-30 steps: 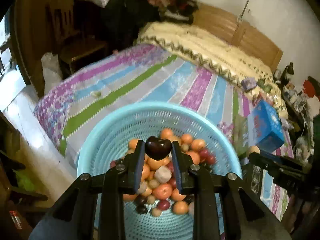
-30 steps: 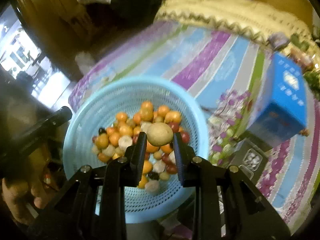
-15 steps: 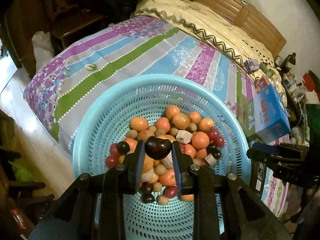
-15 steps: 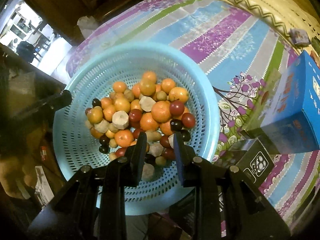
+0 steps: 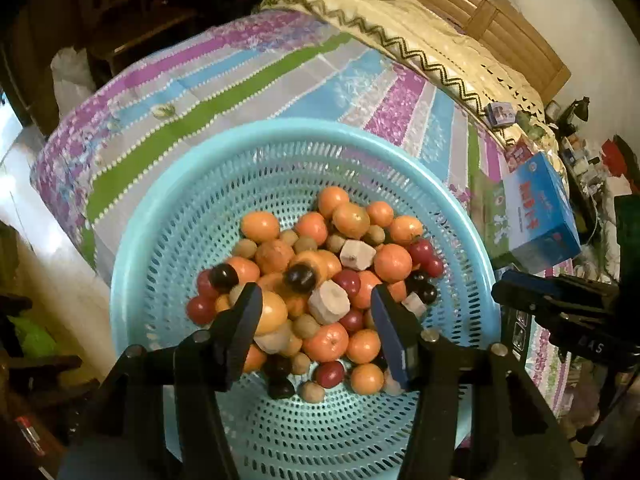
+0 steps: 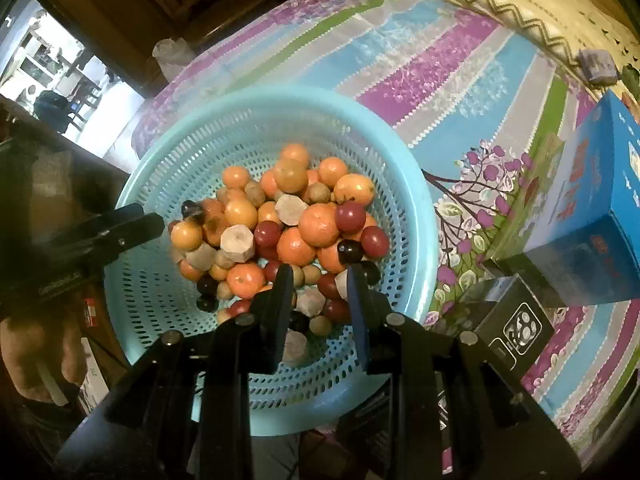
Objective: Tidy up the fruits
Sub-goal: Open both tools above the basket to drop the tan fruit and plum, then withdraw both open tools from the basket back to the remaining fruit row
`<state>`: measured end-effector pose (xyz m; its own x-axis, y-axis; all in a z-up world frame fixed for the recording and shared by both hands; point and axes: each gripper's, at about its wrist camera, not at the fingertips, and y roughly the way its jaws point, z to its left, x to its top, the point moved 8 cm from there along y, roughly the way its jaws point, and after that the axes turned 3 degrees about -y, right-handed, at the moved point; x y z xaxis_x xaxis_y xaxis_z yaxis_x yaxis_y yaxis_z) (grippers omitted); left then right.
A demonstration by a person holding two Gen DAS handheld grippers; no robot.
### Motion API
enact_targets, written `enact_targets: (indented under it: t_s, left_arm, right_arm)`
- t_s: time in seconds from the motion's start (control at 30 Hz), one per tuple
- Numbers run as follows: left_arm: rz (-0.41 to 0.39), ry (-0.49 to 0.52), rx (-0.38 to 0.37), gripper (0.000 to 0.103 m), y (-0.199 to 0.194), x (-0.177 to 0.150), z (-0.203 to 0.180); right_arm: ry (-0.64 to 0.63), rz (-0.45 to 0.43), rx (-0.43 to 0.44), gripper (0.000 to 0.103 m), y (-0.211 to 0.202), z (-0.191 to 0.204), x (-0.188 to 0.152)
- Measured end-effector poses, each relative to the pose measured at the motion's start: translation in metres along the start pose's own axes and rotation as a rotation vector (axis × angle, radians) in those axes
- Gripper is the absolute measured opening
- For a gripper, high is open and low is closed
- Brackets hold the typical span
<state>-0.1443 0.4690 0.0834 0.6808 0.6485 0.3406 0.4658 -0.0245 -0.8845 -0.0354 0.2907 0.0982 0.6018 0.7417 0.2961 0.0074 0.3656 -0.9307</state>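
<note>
I hold my left gripper [image 5: 316,312] spread wide and empty over the blue basket [image 5: 160,240] on the bed's [image 5: 280,76] near edge. My right gripper [image 6: 320,284] hangs parted and empty over the fruit pile [image 6: 280,224]. A dark plum [image 5: 300,278] lies atop the oranges, possibly blurred. A blue box [image 6: 600,216] stands just beside the basket.

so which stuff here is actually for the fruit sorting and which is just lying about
For the job: round light-blue perforated plastic basket; its pile of small mixed fruits.

Lying about: blue cardboard box; black printed carton; striped floral bedspread; cream zigzag-trimmed blanket.
</note>
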Motion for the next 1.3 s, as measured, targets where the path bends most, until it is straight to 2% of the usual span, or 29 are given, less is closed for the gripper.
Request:
enact_targets:
  t_s: [0.33, 0.47, 0.5, 0.53, 0.6, 0.77, 0.9, 0.97, 1.07, 1.1, 1.13, 1.23, 1.3]
  left_arm:
    - [-0.01, -0.014, -0.007, 0.058, 0.001, 0.002, 0.001]
    - [-0.002, -0.017, -0.012, 0.058, 0.005, -0.001, 0.0]
    - [0.0, -0.019, -0.014, 0.058, 0.007, -0.002, 0.0]
    - [-0.001, -0.018, -0.014, 0.058, 0.007, -0.003, -0.001]
    - [-0.003, -0.017, -0.014, 0.059, 0.01, -0.005, -0.003]
    - [-0.022, -0.026, -0.025, 0.059, 0.012, -0.008, -0.013]
    - [-0.111, 0.009, -0.042, 0.059, -0.001, -0.006, -0.037]
    - [-0.178, 0.034, -0.057, 0.06, -0.013, -0.005, -0.054]
    - [-0.309, 0.085, -0.074, 0.082, -0.035, -0.004, -0.087]
    - [-0.371, 0.098, -0.08, 0.084, -0.045, -0.005, -0.099]
    - [-0.399, 0.108, -0.083, 0.085, -0.049, -0.005, -0.109]
    - [-0.389, 0.183, -0.131, 0.086, -0.051, -0.014, -0.148]
    - [-0.39, 0.231, -0.122, 0.089, -0.052, -0.021, -0.17]
  right_arm:
    - [-0.004, -0.004, 0.005, 0.029, 0.001, 0.0, 0.001]
    - [-0.013, -0.039, 0.028, 0.03, -0.003, 0.004, 0.001]
    - [-0.02, -0.061, 0.033, 0.041, -0.007, 0.005, 0.0]
    - [-0.025, -0.087, 0.027, 0.057, -0.01, 0.005, -0.001]
    - [-0.032, -0.149, -0.025, 0.072, -0.019, 0.0, -0.007]
    - [-0.008, -0.288, -0.117, 0.072, -0.046, -0.017, -0.025]
    - [0.024, -0.424, -0.224, 0.079, -0.081, -0.037, -0.047]
    - [0.046, -0.51, -0.314, 0.082, -0.106, -0.052, -0.063]
    - [0.075, -0.632, -0.465, 0.092, -0.141, -0.071, -0.087]
    - [0.081, -0.669, -0.527, 0.096, -0.154, -0.077, -0.096]
    - [0.085, -0.696, -0.582, 0.1, -0.165, -0.082, -0.103]
    - [0.098, -0.75, -0.74, 0.103, -0.192, -0.096, -0.125]
    - [0.112, -0.746, -0.802, 0.103, -0.202, -0.106, -0.138]
